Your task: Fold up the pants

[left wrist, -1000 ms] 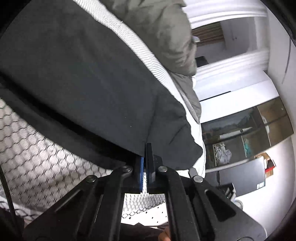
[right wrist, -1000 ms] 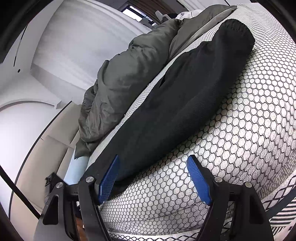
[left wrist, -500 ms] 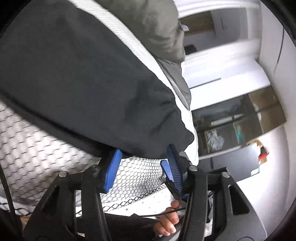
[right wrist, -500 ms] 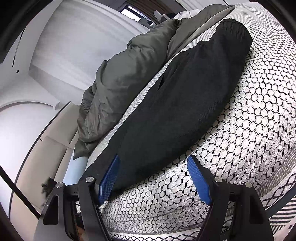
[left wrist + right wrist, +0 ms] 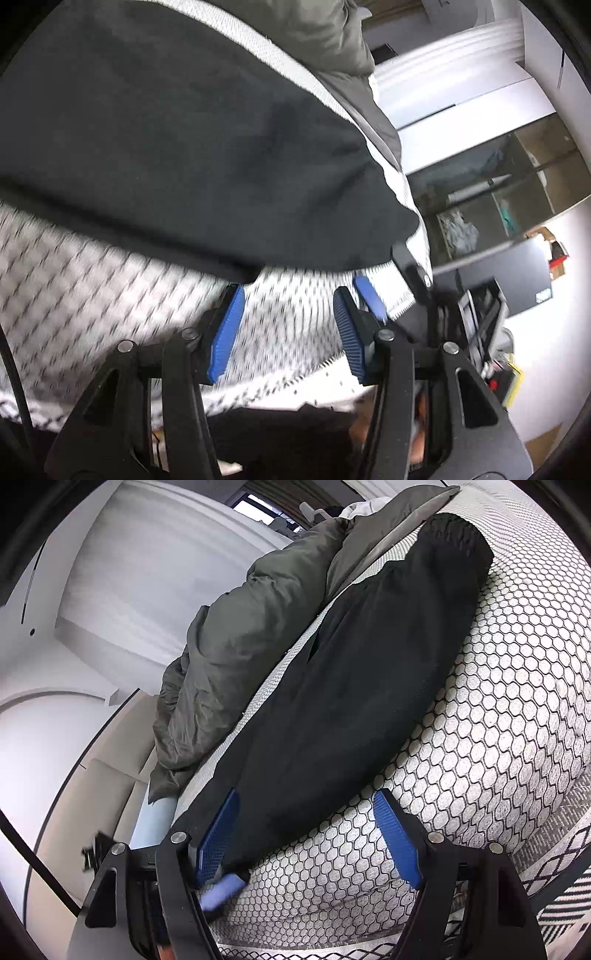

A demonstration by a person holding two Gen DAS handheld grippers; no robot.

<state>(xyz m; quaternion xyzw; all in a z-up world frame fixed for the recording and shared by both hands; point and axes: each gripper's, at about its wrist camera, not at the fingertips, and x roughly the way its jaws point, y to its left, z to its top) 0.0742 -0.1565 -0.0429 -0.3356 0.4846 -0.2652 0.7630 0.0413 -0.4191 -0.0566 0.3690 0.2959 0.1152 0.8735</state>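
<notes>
Black pants (image 5: pixel 192 147) lie flat on a bed with a white, black-hexagon cover (image 5: pixel 92 280). My left gripper (image 5: pixel 288 295) is open and empty, just off the near end of the pants. In the right wrist view the pants (image 5: pixel 362 686) stretch away across the cover (image 5: pixel 498 720). My right gripper (image 5: pixel 306 805) is open, its left blue finger pad (image 5: pixel 218 834) at the near end of the pants, its right pad over the bare cover. The other gripper's blue pad (image 5: pixel 369 299) shows beside my left one.
A grey-green duvet (image 5: pixel 236 657) is bunched along the far side of the bed next to the pants. A padded headboard (image 5: pixel 92 805) stands at the left. Dark shelves (image 5: pixel 498 192) and a black monitor (image 5: pixel 517 269) stand past the bed's edge.
My left gripper was shut on the pants' edge a second ago; it has opened, let go and pulled back a little. My right gripper has stayed open and edged closer.
</notes>
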